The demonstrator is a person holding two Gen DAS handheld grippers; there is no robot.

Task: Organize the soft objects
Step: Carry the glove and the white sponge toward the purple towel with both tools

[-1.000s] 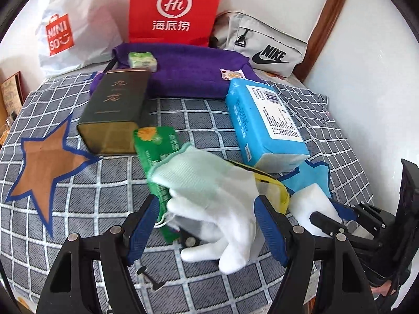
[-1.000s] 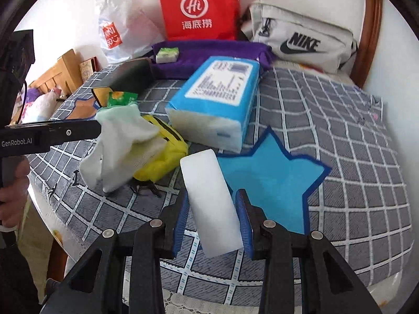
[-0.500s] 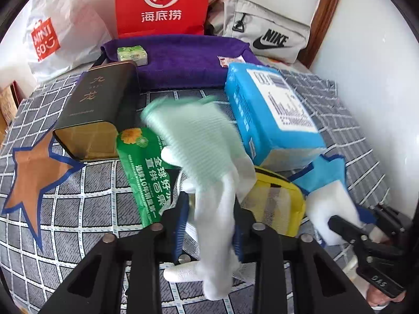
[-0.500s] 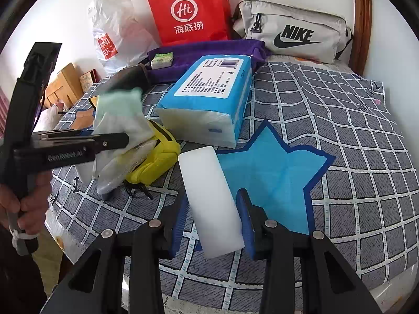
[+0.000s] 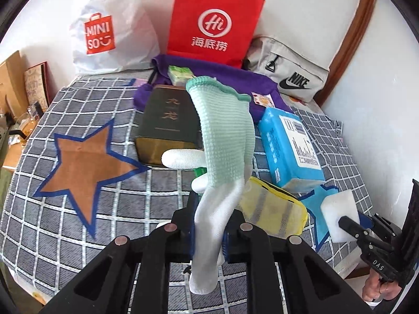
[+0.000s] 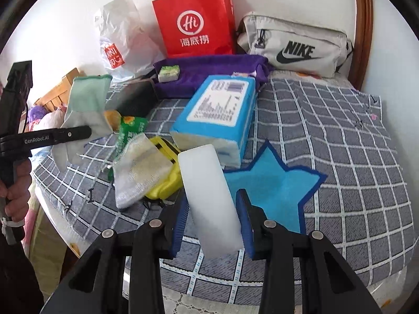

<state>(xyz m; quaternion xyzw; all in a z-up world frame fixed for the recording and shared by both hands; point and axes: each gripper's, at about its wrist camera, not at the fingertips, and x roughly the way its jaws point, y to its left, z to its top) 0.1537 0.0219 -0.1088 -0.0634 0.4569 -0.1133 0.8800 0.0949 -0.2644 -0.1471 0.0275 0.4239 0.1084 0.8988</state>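
Note:
My left gripper [image 5: 209,231] is shut on a white glove with a green cuff [image 5: 222,141] and holds it up above the checked bedspread; the glove also shows in the right wrist view [image 6: 86,104]. My right gripper [image 6: 213,225] is shut on a white sponge block [image 6: 209,198], held over the edge of the blue star patch [image 6: 272,185]. The sponge also shows in the left wrist view [image 5: 337,217]. A brown star patch [image 5: 83,162] lies at the left. A second glove [image 6: 138,167] lies on a yellow pouch [image 6: 165,183].
A blue tissue pack [image 6: 217,115], a dark green tin [image 5: 167,123], a green packet [image 6: 131,130], a purple cloth [image 6: 209,70], a red paper bag [image 6: 193,21], a white plastic bag [image 5: 104,26] and a grey Nike pouch [image 6: 296,44] crowd the back.
My left gripper closed on the glove and lifted it off the pile, uncovering the second glove and yellow pouch. My right gripper keeps its hold on the sponge, nearly still.

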